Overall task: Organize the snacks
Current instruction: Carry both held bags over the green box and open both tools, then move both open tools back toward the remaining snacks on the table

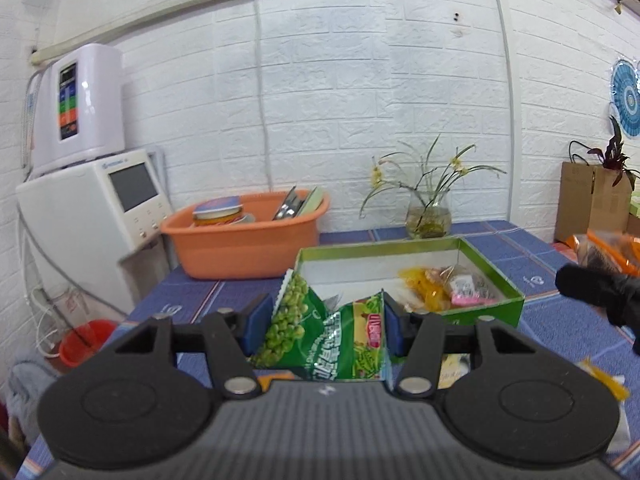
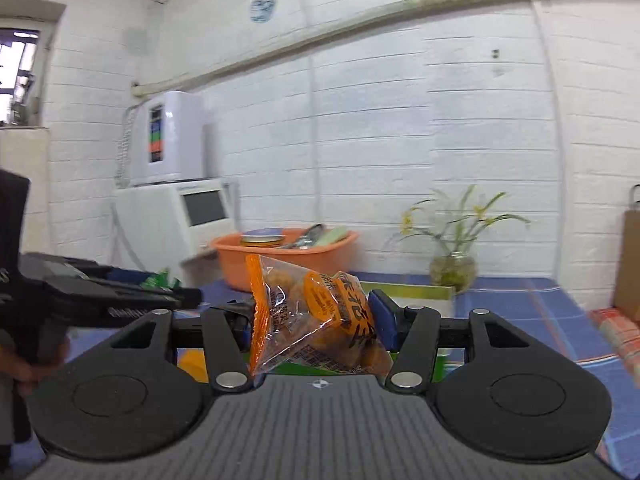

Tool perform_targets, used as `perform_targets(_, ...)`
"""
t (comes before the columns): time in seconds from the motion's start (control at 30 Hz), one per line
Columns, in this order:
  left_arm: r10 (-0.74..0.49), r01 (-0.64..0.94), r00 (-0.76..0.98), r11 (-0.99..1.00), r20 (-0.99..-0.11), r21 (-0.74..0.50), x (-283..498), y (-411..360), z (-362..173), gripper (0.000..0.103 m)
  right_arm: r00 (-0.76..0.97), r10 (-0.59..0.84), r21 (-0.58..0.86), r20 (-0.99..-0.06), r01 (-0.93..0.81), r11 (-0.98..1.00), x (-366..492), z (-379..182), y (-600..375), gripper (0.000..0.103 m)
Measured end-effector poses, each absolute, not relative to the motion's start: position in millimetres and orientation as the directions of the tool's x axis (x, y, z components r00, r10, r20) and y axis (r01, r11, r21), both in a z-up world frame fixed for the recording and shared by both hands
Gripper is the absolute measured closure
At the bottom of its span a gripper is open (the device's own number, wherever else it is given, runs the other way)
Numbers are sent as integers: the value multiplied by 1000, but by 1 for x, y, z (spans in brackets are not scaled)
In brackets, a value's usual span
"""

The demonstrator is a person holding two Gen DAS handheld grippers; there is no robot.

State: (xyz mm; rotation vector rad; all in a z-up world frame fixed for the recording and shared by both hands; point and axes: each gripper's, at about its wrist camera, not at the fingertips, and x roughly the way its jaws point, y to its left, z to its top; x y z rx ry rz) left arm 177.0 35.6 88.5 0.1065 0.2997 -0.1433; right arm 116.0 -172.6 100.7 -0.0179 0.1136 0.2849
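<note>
In the left wrist view my left gripper [image 1: 322, 324] is shut on a green packet of peas [image 1: 320, 332], crumpled between the blue pads and lifted off the blue tablecloth. Behind it lies a green-rimmed open box [image 1: 496, 276] holding several small snack packets [image 1: 448, 286]. In the right wrist view my right gripper [image 2: 316, 320] is shut on an orange-and-clear snack packet [image 2: 312, 316], held above the table. The same orange packet [image 1: 604, 250] and the right gripper's dark fingers show at the right edge of the left view. The left gripper [image 2: 120, 300] appears at the left of the right view.
An orange basin [image 1: 248, 248] with a tin and other items stands behind the box, next to white appliances [image 1: 92, 208]. A glass vase with a plant [image 1: 428, 216] stands at the wall. A cardboard box [image 1: 592, 204] sits far right. Loose packets [image 1: 604, 380] lie near the right.
</note>
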Motion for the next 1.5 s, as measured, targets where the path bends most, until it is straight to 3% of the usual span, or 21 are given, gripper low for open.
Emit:
perform_targets(0.1,-137,165,948,983,-287,75,213,20,99,47,957,240,8,-163,-242,970,148,106,-177,12)
perform_targets(0.27,-55,61,967,998,-251,18,268,6,97,47,942,157,98,-297,-133,986,219,108,-180,13)
perform_targets(0.33,-61,53,958,998,-279,-35,290,9,87,47,943,106,56,-317,-93,994,237,102,-173,13)
perform_targets(0.47,-31,27,938,1000,-345,-17,325,10,64,47,949,24,-75,-313,-50,996,261,88,-156,13)
perform_targets(0.6,-25,27,927,1000,-373,1,343,10,51,47,936,33,-83,-350,-66,994,278,74,-150,13)
perform_targets(0.67,-21,34,923,999,-385,27,351,7,45,44,918,41,-75,-395,-77,994,292,68,-148,8)
perform_targets(0.73,-23,41,921,998,-390,38,356,5,39,28,886,49,-90,-462,-102,991,304,62,-144,5)
perform_targets(0.87,-15,29,925,999,-379,32,357,7,37,24,900,36,-94,-435,-85,992,294,64,-143,2)
perform_targets(1.03,7,8,946,999,-325,44,339,16,57,3,917,65,-2,-394,-71,997,260,89,-159,2)
perform_targets(1.2,-2,28,968,995,-251,100,286,29,82,1,923,112,48,-368,-102,994,191,104,-180,2)
perform_targets(1.33,-59,90,960,991,-275,102,235,42,85,1,928,99,-72,-359,-133,989,128,88,-189,2)
perform_targets(1.5,7,8,952,999,-307,49,159,68,62,1,912,136,-88,-387,-184,979,79,70,-203,2)
